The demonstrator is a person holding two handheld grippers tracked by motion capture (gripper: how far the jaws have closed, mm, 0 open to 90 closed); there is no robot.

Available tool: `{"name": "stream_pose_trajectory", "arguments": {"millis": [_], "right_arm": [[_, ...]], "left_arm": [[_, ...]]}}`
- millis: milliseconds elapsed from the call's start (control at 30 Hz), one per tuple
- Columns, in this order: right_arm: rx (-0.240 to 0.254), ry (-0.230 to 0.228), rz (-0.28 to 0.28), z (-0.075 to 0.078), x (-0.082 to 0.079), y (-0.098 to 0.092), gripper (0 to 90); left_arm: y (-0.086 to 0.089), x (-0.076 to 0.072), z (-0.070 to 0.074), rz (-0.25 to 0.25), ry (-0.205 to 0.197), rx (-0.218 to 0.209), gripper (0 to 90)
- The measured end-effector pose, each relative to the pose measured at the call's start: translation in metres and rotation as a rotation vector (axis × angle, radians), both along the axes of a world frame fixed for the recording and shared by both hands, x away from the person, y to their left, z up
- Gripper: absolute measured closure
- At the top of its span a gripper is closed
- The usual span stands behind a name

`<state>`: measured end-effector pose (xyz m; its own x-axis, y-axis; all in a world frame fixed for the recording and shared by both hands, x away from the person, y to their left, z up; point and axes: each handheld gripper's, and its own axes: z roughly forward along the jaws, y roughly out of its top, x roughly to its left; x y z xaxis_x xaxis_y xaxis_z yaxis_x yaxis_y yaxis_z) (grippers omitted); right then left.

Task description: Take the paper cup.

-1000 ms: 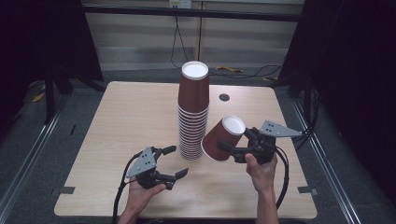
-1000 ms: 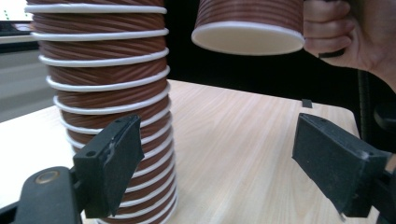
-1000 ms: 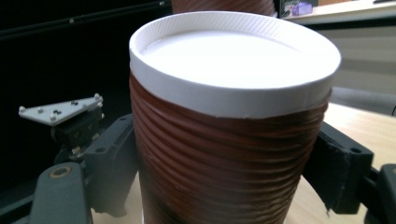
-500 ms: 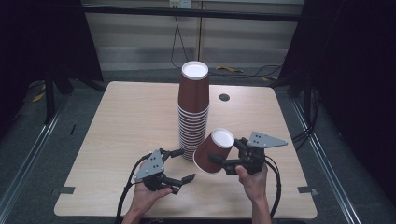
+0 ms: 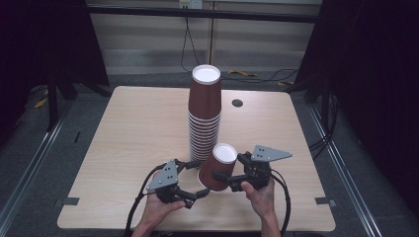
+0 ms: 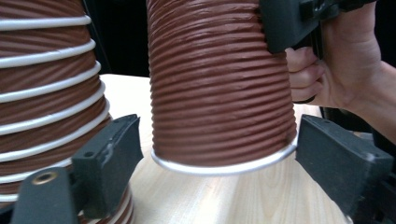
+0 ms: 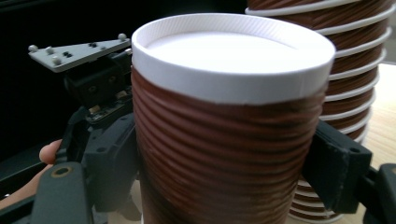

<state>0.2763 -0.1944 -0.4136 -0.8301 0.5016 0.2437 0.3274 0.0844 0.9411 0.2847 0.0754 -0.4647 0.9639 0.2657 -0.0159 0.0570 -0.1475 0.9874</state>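
Nearest you, your left gripper [image 5: 196,178] sits low over the near edge of the table [image 5: 128,138], its jaws pointing right toward the single brown cup [image 5: 216,168]. Those jaws have just been opening. In the left gripper view the cup's [image 6: 219,88] white rim hangs between them just above the wood, with a gap on the left side and the right pad at or just beside the rim, so they frame the cup without pinching it.

Just to the right, your right gripper [image 5: 228,173] has the cup clamped across its ribbed wall. In the right gripper view both pads press into the cup's [image 7: 224,140] sides below its white bottom disc. The cup is upside down and tilted, its mouth low and toward you, its white base up and leaning away to the right.

Right behind the cup stands the tall stack of upturned brown cups [image 5: 203,116], near the middle of the table. Whether the held cup touches it, you cannot tell.

Farther back and to the right, a small dark hole [image 5: 237,103] marks the tabletop.
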Motion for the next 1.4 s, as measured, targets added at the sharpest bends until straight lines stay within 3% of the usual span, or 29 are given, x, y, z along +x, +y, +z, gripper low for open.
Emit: {"name": "stream_pose_trajectory", "arguments": {"millis": [167, 300, 467, 600, 900, 1067, 1400], "right_arm": [[-0.003, 0.006, 0.005, -0.004, 0.000, 0.001, 20.4], [-0.002, 0.004, 0.011, -0.005, 0.000, 0.003, 20.5], [0.005, 0.009, 0.032, -0.007, 0.001, 0.009, 20.5], [0.006, 0.012, 0.038, -0.010, 0.001, 0.013, 20.6], [0.021, 0.010, 0.068, -0.012, 0.002, 0.024, 20.5], [0.020, 0.000, 0.078, -0.013, 0.002, 0.022, 18.5], [0.027, 0.015, 0.079, -0.012, 0.004, 0.023, 14.1]], "left_arm": [[-0.001, 0.000, -0.001, 0.000, 0.001, -0.010, 8.9], [-0.004, 0.000, 0.000, -0.034, 0.000, -0.008, 16.0], [-0.010, 0.001, -0.002, -0.027, 0.009, 0.013, 8.1], [-0.012, 0.003, -0.004, -0.032, 0.024, 0.005, 6.0], [-0.018, 0.006, -0.002, -0.030, 0.030, 0.001, 7.8], [-0.017, 0.004, -0.001, -0.028, 0.022, 0.018, 10.7], [-0.014, 0.007, 0.003, -0.047, 0.052, 0.054, 12.1]]}}
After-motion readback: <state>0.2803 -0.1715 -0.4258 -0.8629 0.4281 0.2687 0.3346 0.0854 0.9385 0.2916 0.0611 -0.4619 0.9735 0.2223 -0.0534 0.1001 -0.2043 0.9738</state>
